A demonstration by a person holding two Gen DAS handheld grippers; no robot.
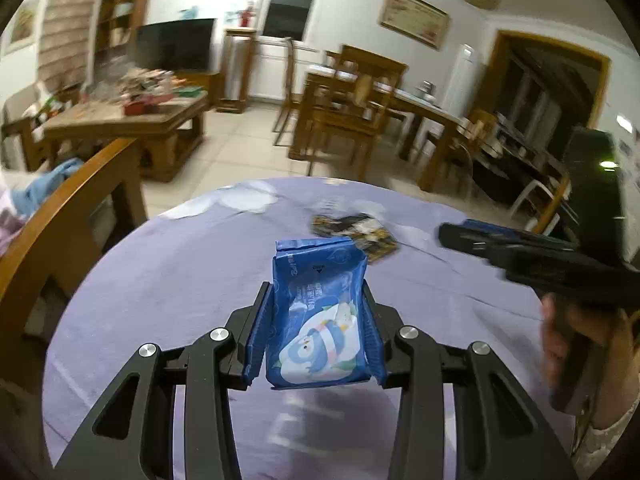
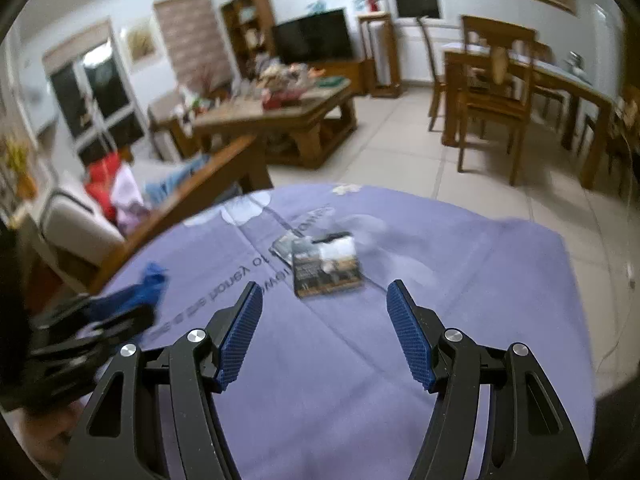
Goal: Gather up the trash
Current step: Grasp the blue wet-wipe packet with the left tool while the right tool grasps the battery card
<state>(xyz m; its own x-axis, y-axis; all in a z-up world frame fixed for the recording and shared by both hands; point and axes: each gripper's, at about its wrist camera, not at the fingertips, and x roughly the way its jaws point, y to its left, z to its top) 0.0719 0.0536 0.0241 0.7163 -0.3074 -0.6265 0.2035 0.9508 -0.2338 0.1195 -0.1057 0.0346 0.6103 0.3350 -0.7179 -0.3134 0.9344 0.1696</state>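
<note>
- Left wrist view first: the left gripper [image 1: 318,316] is pinching a blue wrapper [image 1: 318,320] with a cartoon penguin on it, pads pressed on both sides. It's held up off the lilac tablecloth [image 1: 180,280], so I'd call that piece collected.
- Same view, around 1 o'clock from the blue wrapper: a dark and yellow wrapper [image 1: 360,232] lying flat on the cloth, well apart from the pinch. Looks untouched.
- Further right, at about 3 o'clock, the right gripper [image 1: 452,236] pokes in from the side, blurry, with a hand [image 1: 568,344] under it.
- Right wrist view: the left gripper shows at 9 o'clock, smeared, blue stuff in it. The right gripper's jaws are spread wide with nothing between them, and the dark wrapper sits at 12 o'clock from them, near but not touched.
- Progress guess: roughly halfway. One piece in hand, one left on the cloth. No bin or bag anywhere I can see, so dropping things off is still to do.
- Count: two grippers, two wrappers (one blue, one dark), one tablecloth. The dark one might be two overlapping pieces, too blurry to say.
</note>
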